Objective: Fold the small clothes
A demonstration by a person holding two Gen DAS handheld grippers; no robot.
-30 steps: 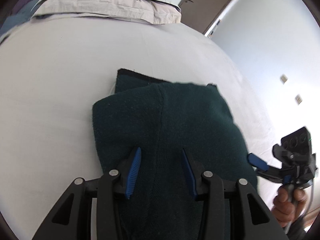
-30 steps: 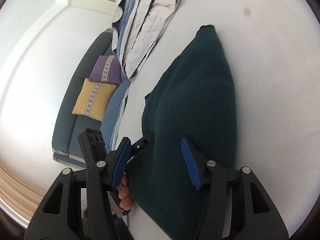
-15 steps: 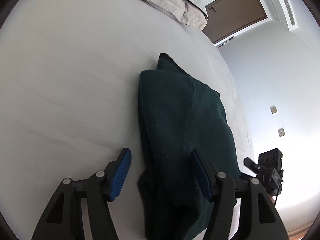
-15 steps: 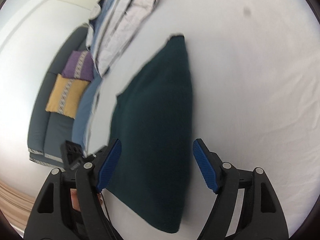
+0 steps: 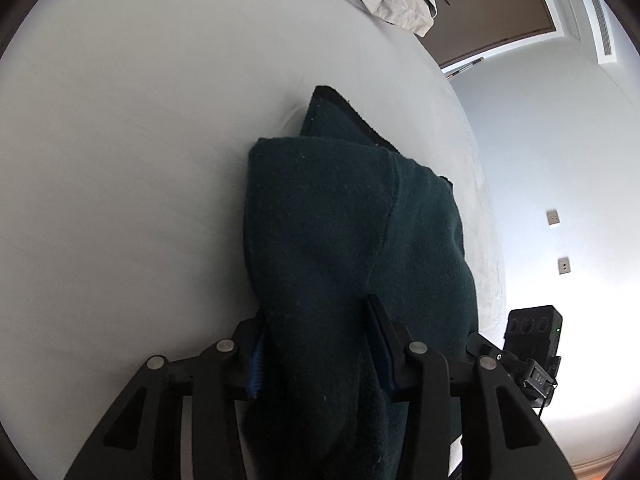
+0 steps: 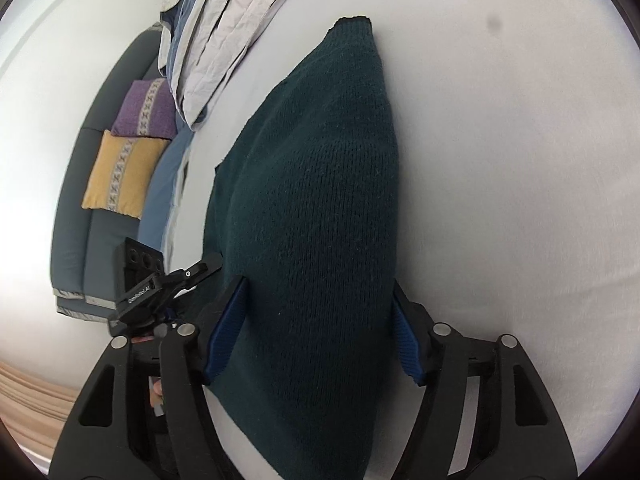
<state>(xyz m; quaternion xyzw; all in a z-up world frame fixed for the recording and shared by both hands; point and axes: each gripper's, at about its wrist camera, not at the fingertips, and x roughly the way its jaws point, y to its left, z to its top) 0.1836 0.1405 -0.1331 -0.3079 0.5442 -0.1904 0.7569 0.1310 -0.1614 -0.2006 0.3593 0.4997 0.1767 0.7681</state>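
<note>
A dark green knitted garment (image 5: 344, 240) lies folded on the white bed (image 5: 120, 160). It also shows in the right wrist view (image 6: 320, 184). My left gripper (image 5: 320, 352) has its blue pads pressed on a thick fold at the garment's near end. My right gripper (image 6: 316, 332) straddles the garment's near end with its jaws wide apart, pads at either edge. The right gripper shows at the right in the left wrist view (image 5: 528, 352). The left gripper shows at the left in the right wrist view (image 6: 160, 280).
A pile of pale and blue folded laundry (image 6: 224, 28) lies at the bed's far end. A grey sofa (image 6: 72, 240) with a yellow cushion (image 6: 120, 176) and a purple one (image 6: 148, 108) stands beyond the bed's left side. A brown door (image 5: 492, 12) is in the far wall.
My left gripper has closed from wide open onto the garment's near fold. My right gripper has moved forward over the garment's end, jaws still apart.
</note>
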